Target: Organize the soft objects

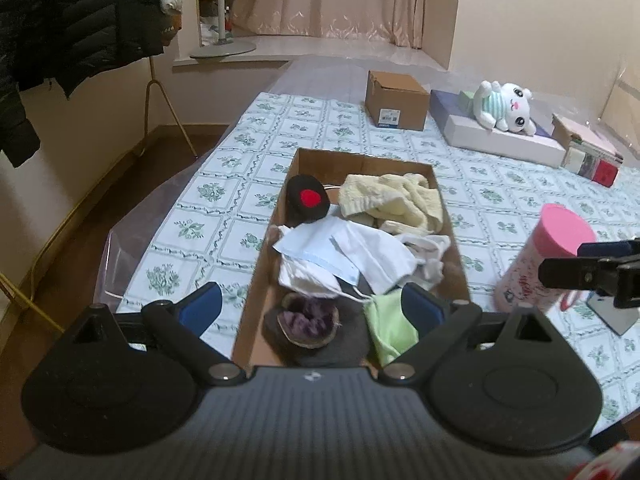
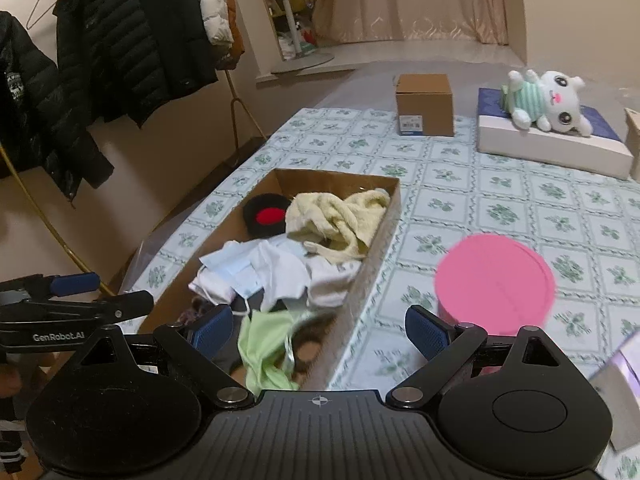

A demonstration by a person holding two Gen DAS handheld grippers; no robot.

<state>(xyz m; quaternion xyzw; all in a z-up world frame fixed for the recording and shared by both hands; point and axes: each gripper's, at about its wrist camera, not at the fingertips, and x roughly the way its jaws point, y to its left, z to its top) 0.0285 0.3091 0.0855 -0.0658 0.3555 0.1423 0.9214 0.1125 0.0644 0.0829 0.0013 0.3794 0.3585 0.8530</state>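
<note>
A long open cardboard tray lies on the flowered cloth and holds soft things: a black pad with a red spot, a cream towel, white face masks and cloths, a purple-lined slipper and a light green cloth. My left gripper is open and empty above the tray's near end. My right gripper is open and empty over the tray's near right wall.
A pink-lidded container stands right of the tray. A closed brown box and a white plush cat on a flat white box are at the back. Black coats hang on a rack at left.
</note>
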